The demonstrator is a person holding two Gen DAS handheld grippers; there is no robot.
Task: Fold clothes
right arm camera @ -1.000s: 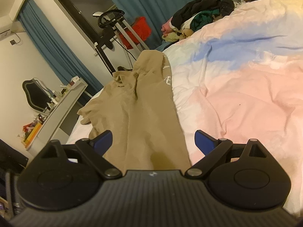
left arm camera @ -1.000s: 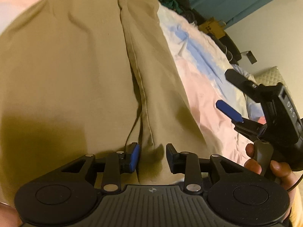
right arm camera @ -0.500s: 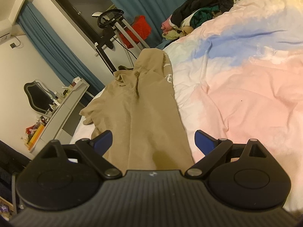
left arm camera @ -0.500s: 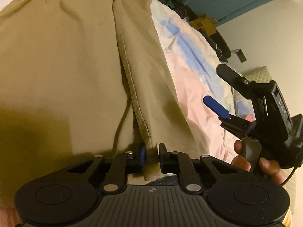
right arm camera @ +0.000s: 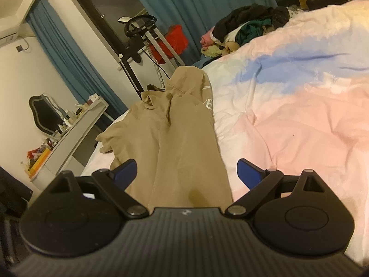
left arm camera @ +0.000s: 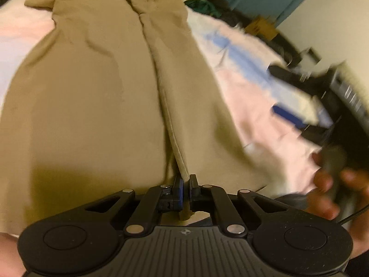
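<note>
My left tool (left arm camera: 186, 184) has its two black fingers pressed together on a raised fold of the khaki cotton trousers (left arm camera: 96, 97), pinching the seam ridge at the near end of the garment. The trousers lie stretched lengthwise on the bed, over the pink, white and blue tie-dye duvet (right arm camera: 299, 115), with the far end bunched and creased toward the foot of the bed. From my left wrist view the fabric fills most of the frame, and the picture is smeared at its right side, where I can make out my right tool (left arm camera: 306, 106) and the hand (left arm camera: 334, 191) gripping its handle.

My right tool (right arm camera: 187, 172) has its blue-padded fingers spread wide and holds nothing; it hovers over the near part of the trousers (right arm camera: 184, 143), with the cloth showing between the fingers.

Beyond the trousers I see a heap of dark and green clothes (right arm camera: 251, 25) on the far edge of the bed, teal curtains (right arm camera: 196, 2), a black-and-white exercise machine (right arm camera: 140, 37), and a white dressing table (right arm camera: 76, 136) crowded with small items at the left.
</note>
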